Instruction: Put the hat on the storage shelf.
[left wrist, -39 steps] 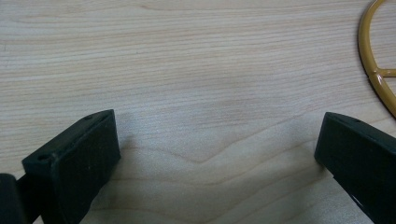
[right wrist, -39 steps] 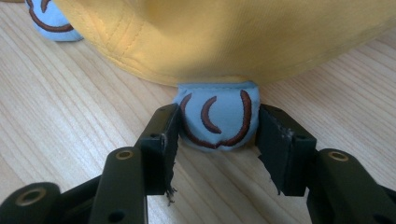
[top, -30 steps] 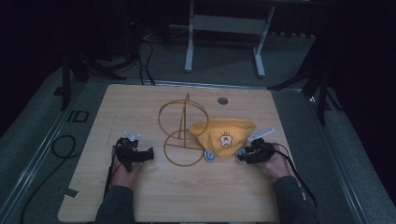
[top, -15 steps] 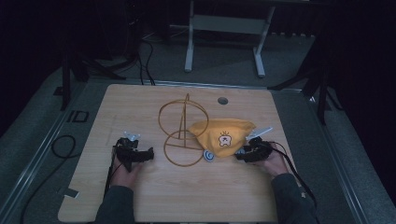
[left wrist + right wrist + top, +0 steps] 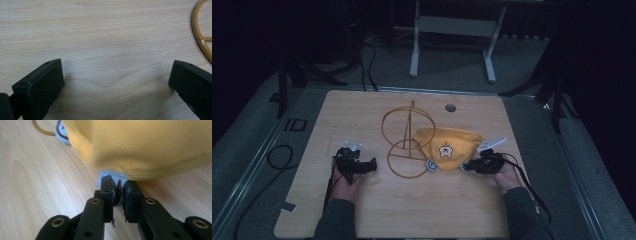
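Gripping a blue ear tab (image 5: 117, 192) of the yellow hat (image 5: 451, 145): right gripper (image 5: 471, 166), just closed. Resting spread and empty on table (image 5: 362, 115): left gripper (image 5: 367, 165). Draped against wire stand (image 5: 408, 135). Judged soft, light, floppy; best taken at hem.

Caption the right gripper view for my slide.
Right gripper clamps the yellow hat's blue ear flap on the wooden table.

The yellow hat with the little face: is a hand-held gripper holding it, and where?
Yes. The right hand-held gripper has just closed on the yellow hat, pinching its light blue ear flap at the near edge. The left hand-held gripper is open, holding nothing.
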Available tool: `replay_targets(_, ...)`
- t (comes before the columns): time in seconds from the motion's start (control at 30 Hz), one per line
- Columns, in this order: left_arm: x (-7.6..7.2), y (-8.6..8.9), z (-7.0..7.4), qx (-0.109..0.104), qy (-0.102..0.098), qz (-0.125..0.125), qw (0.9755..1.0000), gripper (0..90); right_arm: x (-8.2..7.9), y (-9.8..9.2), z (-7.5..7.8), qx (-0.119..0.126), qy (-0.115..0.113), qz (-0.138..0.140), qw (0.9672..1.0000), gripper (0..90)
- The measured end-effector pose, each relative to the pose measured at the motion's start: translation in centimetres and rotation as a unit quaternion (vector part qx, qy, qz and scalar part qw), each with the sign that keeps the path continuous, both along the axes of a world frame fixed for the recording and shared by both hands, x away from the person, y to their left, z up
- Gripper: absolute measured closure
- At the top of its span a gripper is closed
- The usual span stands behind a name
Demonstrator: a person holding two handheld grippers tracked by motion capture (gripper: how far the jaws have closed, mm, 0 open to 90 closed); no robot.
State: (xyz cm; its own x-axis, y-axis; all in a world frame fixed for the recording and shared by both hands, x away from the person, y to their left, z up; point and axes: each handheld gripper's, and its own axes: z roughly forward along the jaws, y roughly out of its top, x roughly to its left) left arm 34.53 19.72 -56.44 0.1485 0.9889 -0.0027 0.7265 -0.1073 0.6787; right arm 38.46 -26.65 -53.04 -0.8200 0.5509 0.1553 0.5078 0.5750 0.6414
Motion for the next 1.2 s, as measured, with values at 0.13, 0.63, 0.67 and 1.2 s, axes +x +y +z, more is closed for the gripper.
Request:
replay_targets(0.13,0.0,0.0,0.0,0.0,0.0,0.0,1.0,0.0,-0.3,-0.2,0.5,0.016,-0.006,0.002,0.9998,81.4)
replay_targets(0.63,0.0,0.0,0.0,0.0,0.001,0.0,1.0,0.0,-1.3,0.1,4.6,0.057,-0.056,0.033,0.9962,82.0)
replay_targets(0.67,0.0,0.0,0.0,0.0,0.001,0.0,1.0,0.0,-1.4,0.3,5.2,0.057,-0.061,0.041,0.9956,82.0)
replay_targets(1.2,0.0,0.0,0.0,0.0,0.001,0.0,1.0,0.0,-2.2,0.9,10.3,0.063,-0.113,0.067,0.9894,82.1)
